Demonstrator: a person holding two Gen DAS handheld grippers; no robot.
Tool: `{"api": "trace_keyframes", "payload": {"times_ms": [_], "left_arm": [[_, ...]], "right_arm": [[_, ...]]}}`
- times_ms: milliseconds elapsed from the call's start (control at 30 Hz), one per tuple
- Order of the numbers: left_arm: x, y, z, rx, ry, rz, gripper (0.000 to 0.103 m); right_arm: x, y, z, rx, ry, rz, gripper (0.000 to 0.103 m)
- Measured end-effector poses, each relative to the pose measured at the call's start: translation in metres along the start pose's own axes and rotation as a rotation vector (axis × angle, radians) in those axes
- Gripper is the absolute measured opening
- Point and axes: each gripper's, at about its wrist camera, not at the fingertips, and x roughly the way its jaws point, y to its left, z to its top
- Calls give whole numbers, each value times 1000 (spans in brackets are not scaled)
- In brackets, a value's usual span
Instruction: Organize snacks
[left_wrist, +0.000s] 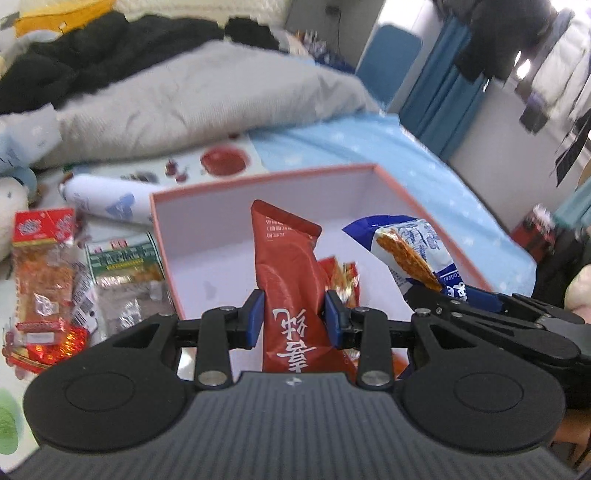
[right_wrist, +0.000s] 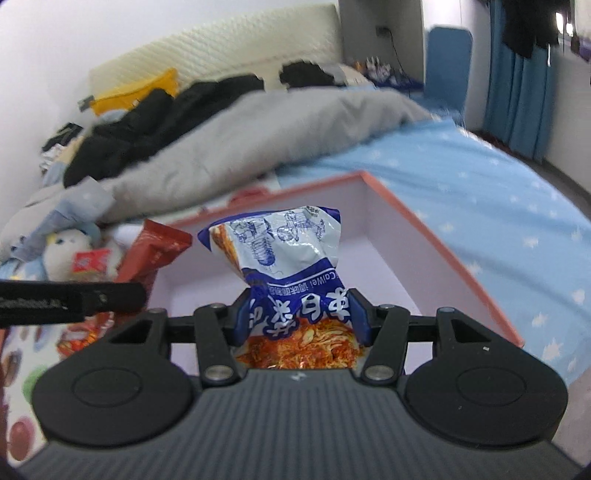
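Left claw (left_wrist: 294, 318) clamps a long red foil packet (left_wrist: 291, 280), right claw (right_wrist: 301, 317) a blue-white pickle pouch (right_wrist: 284, 254), both over the nearly empty pink-rimmed box (left_wrist: 424, 206); several wrapped snacks (left_wrist: 48, 273), seemingly unsorted, lie beside it.

Ahead of the left gripper's fingers (left_wrist: 255, 317) an open box (left_wrist: 424, 218) sits on the bed (left_wrist: 424, 158); loose snack packets (left_wrist: 40, 266) lie to their left, a duvet (left_wrist: 207, 99) behind.
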Motion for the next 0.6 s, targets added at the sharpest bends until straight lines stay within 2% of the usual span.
{"api": "trace_keyframes", "payload": {"times_ms": [167, 300, 367, 433, 467, 600], "left_arm": [[28, 6, 1, 4, 54, 15, 40], [35, 11, 2, -17, 61, 7, 41], [34, 9, 2, -3, 68, 6, 46], [29, 9, 3, -14, 53, 7, 57], [26, 9, 4, -12, 42, 8, 59], [7, 7, 9, -4, -3, -4, 60]], "right_arm": [[23, -1, -8, -16, 52, -14, 57], [29, -2, -9, -5, 58, -14, 59], [30, -3, -9, 7, 63, -12, 65], [32, -7, -7, 28, 63, 4, 69], [31, -8, -6, 39, 56, 15, 71], [19, -6, -1, 57, 31, 26, 71]]}}
